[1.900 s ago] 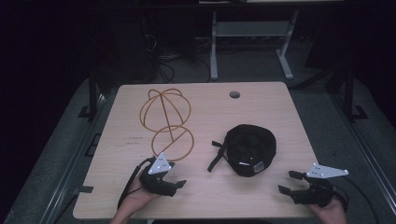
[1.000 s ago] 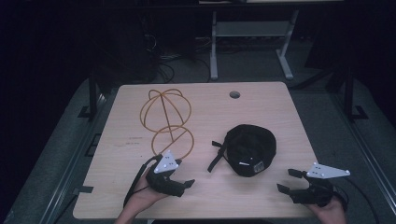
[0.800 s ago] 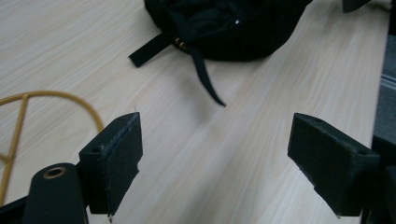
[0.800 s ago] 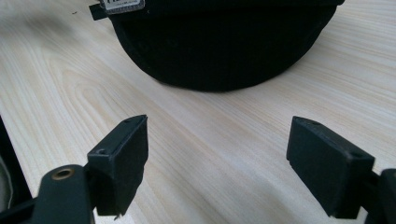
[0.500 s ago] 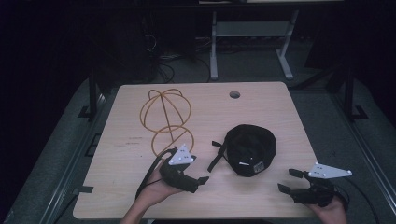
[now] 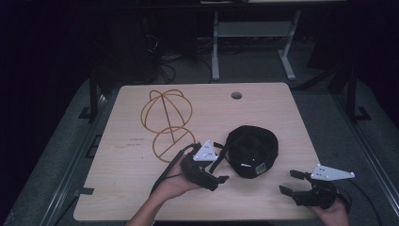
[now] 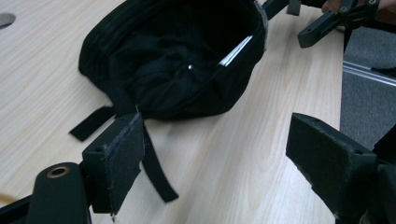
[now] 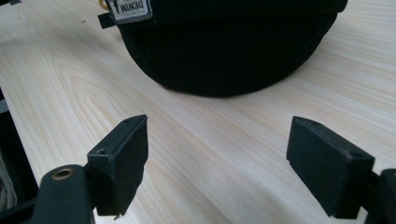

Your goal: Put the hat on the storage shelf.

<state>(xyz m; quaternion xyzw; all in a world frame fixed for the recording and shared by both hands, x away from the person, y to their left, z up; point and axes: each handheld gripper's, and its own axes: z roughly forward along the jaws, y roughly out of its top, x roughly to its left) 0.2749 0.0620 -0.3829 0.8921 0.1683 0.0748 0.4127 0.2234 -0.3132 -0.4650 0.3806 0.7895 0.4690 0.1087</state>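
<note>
A black cap (image 6: 251, 150) lies upside down on the wooden table (image 6: 122, 188), right of centre. In the left gripper view its hollow inside (image 7: 173, 60) faces me and a loose black strap (image 7: 156, 168) trails toward the jaws. My left gripper (image 6: 221, 162) is open just left of the cap, with nothing between its jaws (image 7: 219, 158). My right gripper (image 6: 291, 182) stands open near the front right edge, a short way from the cap. The cap's brim and a label reading DENIM (image 8: 128, 9) show in the right gripper view beyond the open jaws (image 8: 217, 163).
An orange wire hat stand (image 6: 167, 122) lies on the table's left half, behind the left gripper. A round cable hole (image 6: 236, 95) sits near the far edge. Metal frame legs (image 6: 249, 42) stand on the dark floor beyond the table.
My left gripper has moved right and a little forward, from the front left up to the cap's strap side. The right gripper and the cap have stayed put.
</note>
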